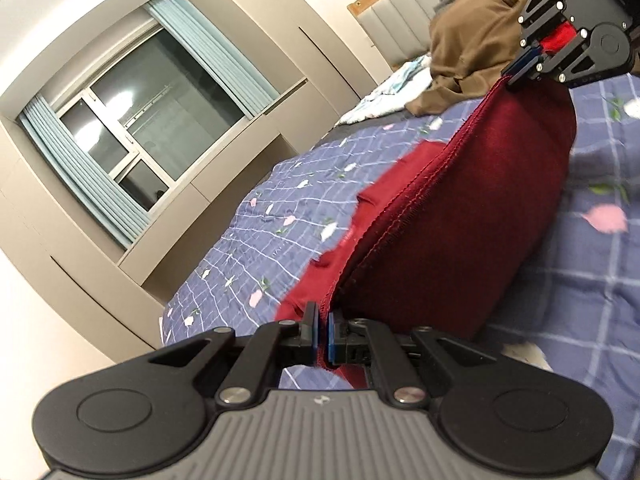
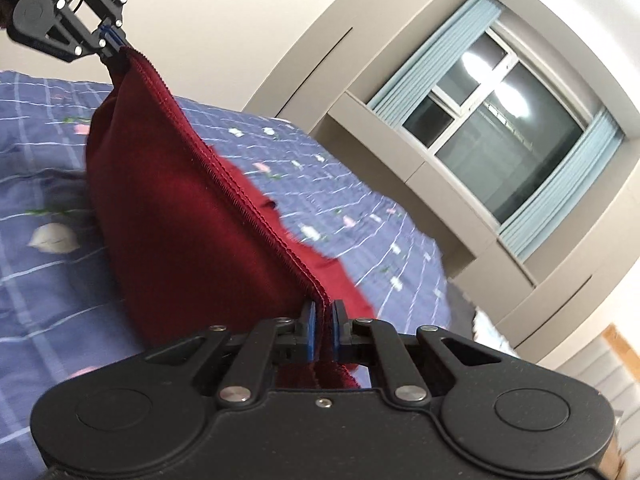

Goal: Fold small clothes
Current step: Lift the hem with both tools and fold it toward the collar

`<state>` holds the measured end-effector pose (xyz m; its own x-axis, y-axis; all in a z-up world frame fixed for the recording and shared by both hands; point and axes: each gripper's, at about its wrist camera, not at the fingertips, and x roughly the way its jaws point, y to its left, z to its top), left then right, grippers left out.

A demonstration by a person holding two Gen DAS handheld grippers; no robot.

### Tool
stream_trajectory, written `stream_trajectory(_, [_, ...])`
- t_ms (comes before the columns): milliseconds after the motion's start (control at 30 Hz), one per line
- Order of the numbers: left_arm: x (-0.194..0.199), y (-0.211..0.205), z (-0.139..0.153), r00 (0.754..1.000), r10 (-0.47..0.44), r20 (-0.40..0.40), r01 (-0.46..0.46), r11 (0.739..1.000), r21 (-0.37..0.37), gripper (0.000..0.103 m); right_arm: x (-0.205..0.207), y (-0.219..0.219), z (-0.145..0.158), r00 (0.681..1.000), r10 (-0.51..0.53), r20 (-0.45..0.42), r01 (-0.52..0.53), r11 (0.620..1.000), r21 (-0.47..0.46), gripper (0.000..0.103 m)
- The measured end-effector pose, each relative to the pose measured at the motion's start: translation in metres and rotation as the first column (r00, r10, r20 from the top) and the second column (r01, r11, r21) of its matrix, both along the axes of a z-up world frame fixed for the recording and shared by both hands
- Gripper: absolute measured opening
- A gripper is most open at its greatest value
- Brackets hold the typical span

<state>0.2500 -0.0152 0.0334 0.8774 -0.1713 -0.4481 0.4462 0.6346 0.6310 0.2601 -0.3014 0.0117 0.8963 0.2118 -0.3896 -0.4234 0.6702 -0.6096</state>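
A dark red garment (image 1: pixel 460 216) hangs stretched between my two grippers above the bed, its stitched hem running taut from one to the other. My left gripper (image 1: pixel 323 334) is shut on one end of the hem. My right gripper (image 2: pixel 325 330) is shut on the other end of the garment (image 2: pixel 180 216). Each gripper shows in the other's view: the right gripper (image 1: pixel 522 68) at the top right, the left gripper (image 2: pixel 112 42) at the top left. The lower part of the garment trails onto the bed.
The bed has a blue checked floral sheet (image 1: pixel 260 216) (image 2: pixel 48 160). A brown garment (image 1: pixel 472 48) and a light patterned cloth (image 1: pixel 384 96) lie near the padded headboard (image 1: pixel 408 4). A window with blue blinds (image 1: pixel 152 120) (image 2: pixel 496 136) sits in the beige cabinet wall.
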Motion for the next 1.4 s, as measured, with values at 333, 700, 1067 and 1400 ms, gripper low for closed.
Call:
stream_trajectory(333, [0.147,0.021,0.041,0.977,0.152,-0.148,-0.177,0.969,-0.17,0.004,0.139,0.02,0.028,0.995,0.048,0.086,-0.037,0.992,-0.118,0.008])
stream_trajectory(700, [0.292,0.054,0.007,0.906,0.245,-0.346,-0.348,0.896,-0.276,0.004,0.285,0.044,-0.009,0.999,-0.002,-0.034,-0.003,0.987,-0.158,0.008])
stream_trajectory(1067, [0.335,0.053,-0.049,0.857,0.251,-0.451,-0.401,0.873,-0.278,0.004,0.351,0.054,-0.068,0.983,-0.075,-0.166,0.055,0.991,-0.119,0.008])
stream_trajectory(1400, [0.355,0.053,-0.066,0.838,0.259,-0.479,-0.424,0.863,-0.274,0.004,0.358,0.058,-0.089,0.977,-0.097,-0.19,0.077,0.991,-0.111,0.008])
